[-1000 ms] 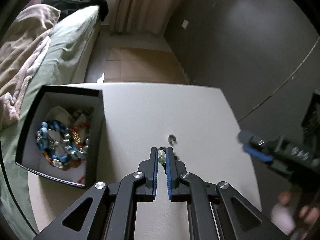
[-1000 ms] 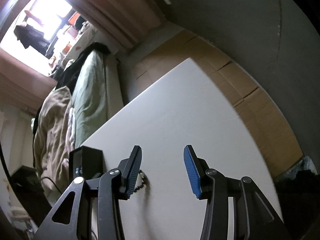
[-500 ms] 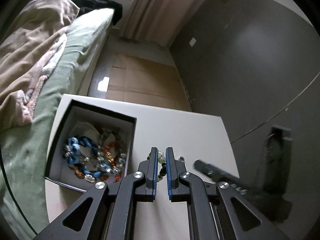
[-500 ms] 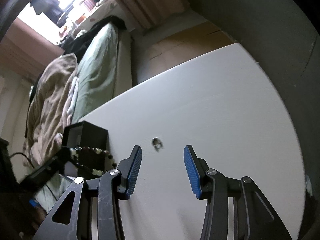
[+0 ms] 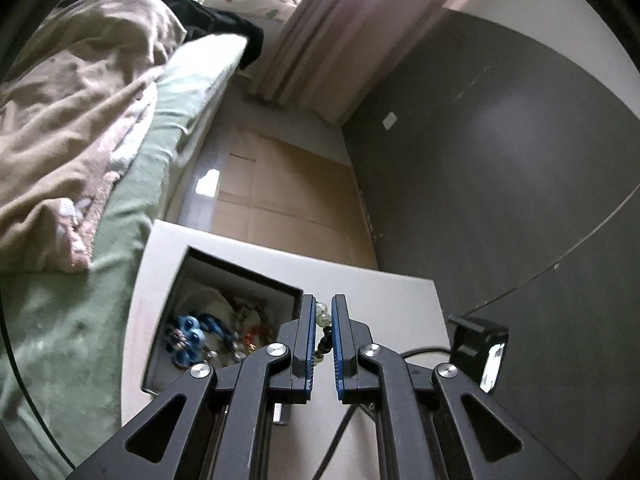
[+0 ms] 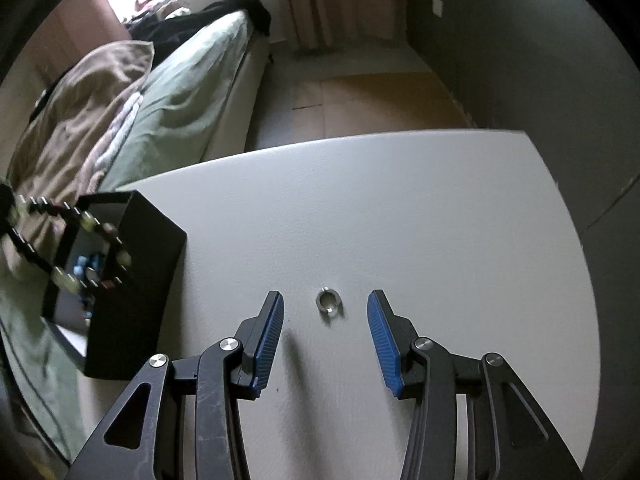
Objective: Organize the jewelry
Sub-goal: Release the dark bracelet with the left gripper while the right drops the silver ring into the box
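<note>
- Left wrist view: my left gripper (image 5: 322,318) pinches a bead bracelet (image 5: 323,320), just right of the black box (image 5: 240,276).
- My right gripper (image 6: 326,312) spread, ring (image 6: 328,301) on table (image 6: 400,208) btwn tips, untouched.

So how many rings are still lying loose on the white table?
1. A small silver ring lies on the table, between the open fingers of the right hand-held gripper. Others may be hidden behind the black box.
</note>
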Demonstrator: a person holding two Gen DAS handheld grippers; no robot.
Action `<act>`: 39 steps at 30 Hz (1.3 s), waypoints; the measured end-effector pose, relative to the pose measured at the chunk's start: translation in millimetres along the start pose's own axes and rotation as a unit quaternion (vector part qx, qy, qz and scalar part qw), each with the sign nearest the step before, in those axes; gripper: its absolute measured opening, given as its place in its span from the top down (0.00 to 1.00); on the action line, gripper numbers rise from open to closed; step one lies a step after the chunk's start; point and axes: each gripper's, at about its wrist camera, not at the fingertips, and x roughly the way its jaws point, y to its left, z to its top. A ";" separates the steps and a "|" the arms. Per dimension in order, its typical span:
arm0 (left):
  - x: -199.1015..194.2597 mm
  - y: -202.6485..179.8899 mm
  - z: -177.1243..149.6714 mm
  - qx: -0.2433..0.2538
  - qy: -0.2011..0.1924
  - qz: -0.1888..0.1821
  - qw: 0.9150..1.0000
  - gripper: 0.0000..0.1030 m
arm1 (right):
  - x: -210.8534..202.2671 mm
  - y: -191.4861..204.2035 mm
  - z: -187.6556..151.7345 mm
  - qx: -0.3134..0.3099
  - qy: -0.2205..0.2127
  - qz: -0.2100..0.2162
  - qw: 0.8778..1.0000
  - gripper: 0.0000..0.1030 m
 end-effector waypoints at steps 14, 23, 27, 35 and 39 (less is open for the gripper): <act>-17.9 16.8 6.8 -0.024 -0.014 -0.008 1.000 0.93 | -7.6 25.2 -2.6 -0.051 -0.004 0.010 0.999 0.86; -12.9 24.2 2.1 -0.048 0.009 -0.008 0.999 0.91 | -47.7 32.9 -1.7 -0.032 -0.055 0.071 0.995 0.86; -4.4 36.3 -0.4 -0.075 0.041 0.006 0.996 0.70 | -61.9 35.2 -2.9 -0.018 -0.071 0.115 0.991 0.86; -30.5 47.2 1.3 -0.091 -0.011 0.022 0.996 0.29 | -75.1 46.9 -2.3 -0.001 -0.090 0.175 0.981 0.86; -37.9 57.8 3.1 -0.104 -0.015 0.023 0.994 0.29 | -74.2 49.7 -1.2 0.014 -0.090 0.209 0.974 0.86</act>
